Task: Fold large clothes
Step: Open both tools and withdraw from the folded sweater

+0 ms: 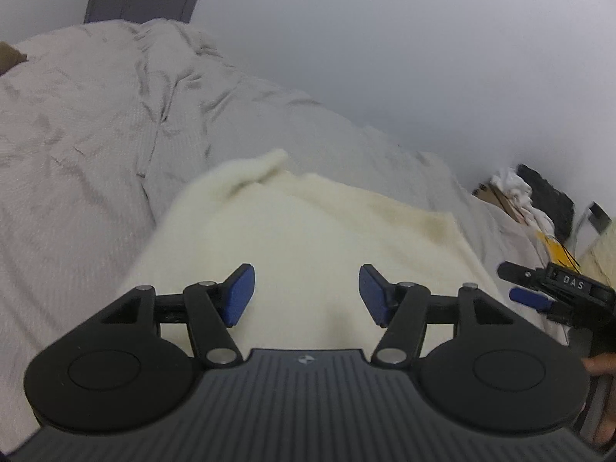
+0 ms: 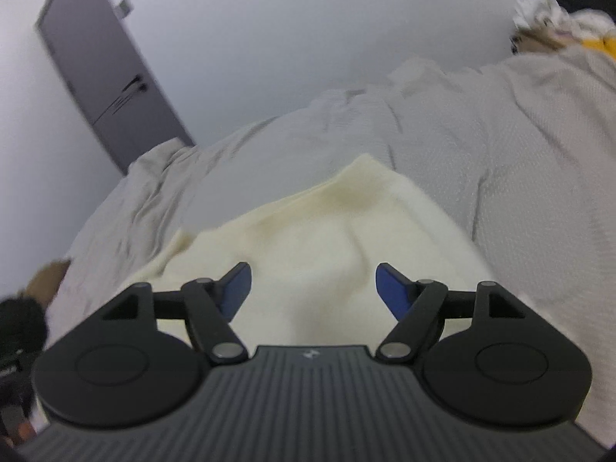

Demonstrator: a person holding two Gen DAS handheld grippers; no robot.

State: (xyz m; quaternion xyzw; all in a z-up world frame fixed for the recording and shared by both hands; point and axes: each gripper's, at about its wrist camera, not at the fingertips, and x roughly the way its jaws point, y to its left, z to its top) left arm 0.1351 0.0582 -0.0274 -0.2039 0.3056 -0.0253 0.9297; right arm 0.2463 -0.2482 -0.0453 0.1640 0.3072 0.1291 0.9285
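Grey bedding (image 1: 96, 146) is spread beneath a cream garment (image 1: 308, 238), which is laid near the left gripper (image 1: 306, 294) and right gripper (image 2: 312, 288), both held with jaws apart, gripping nothing.

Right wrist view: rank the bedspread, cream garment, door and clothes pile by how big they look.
1. Bedspread, spanning most of the frame.
2. Cream garment, though it lies closest to the camera.
3. Door.
4. Clothes pile, cut off at the frame's corner, so its rank is unsure.
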